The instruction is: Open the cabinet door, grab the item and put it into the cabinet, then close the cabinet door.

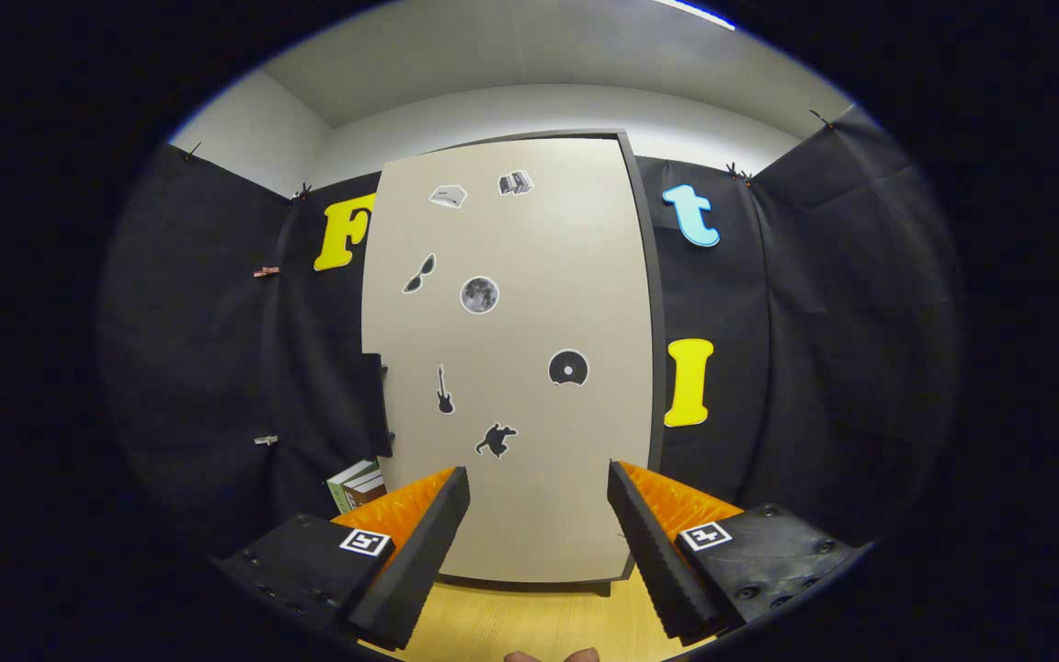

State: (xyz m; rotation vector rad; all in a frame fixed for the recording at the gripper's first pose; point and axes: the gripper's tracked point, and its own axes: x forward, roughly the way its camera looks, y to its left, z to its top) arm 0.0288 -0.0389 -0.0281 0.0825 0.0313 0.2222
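Gripper point(539, 483) fingers spread, empty, facing closed cabinet door point(516, 368); no legible writing.

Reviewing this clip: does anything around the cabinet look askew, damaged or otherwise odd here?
Nothing stands out. The cabinet door is shut and sits straight, its stickers flat. The item, box-like, stands left of the cabinet on the wooden table. The claw is open, holding nothing, facing the door.

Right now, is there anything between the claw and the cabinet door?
No. In the gripper view the open claw faces the closed cabinet door with only bare wooden tabletop between them.
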